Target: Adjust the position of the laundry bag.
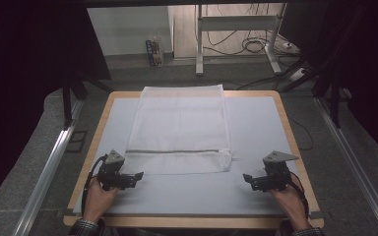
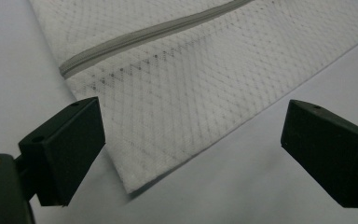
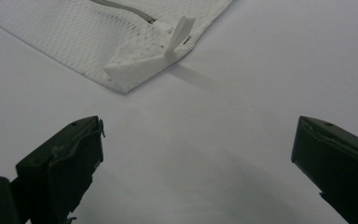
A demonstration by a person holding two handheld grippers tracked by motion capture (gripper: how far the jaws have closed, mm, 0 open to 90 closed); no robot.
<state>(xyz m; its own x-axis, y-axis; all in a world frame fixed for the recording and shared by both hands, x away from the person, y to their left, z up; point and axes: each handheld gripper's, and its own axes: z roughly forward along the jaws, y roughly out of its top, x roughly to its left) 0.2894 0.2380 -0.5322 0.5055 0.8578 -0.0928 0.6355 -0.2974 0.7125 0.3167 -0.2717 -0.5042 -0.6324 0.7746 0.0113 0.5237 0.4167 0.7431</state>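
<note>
A white mesh laundry bag (image 1: 179, 128) lies flat on the table, its grey zipper (image 1: 177, 151) running across near its front end. My left gripper (image 1: 137, 176) rests open on the table just in front of the bag's front left corner (image 2: 135, 182); the mesh (image 2: 191, 93) and zipper (image 2: 135, 39) lie between and beyond its jaws. My right gripper (image 1: 248, 178) is open too, a short way in front of the bag's front right corner (image 3: 135, 70), where a small white tab (image 3: 179, 32) sticks up. Nothing is held in either gripper.
The pale table top (image 1: 256, 123) has a wooden rim (image 1: 290, 132). Metal rails (image 1: 49, 162) run along both sides on the grey floor. A desk frame (image 1: 236, 29) with cables stands behind the table's far edge.
</note>
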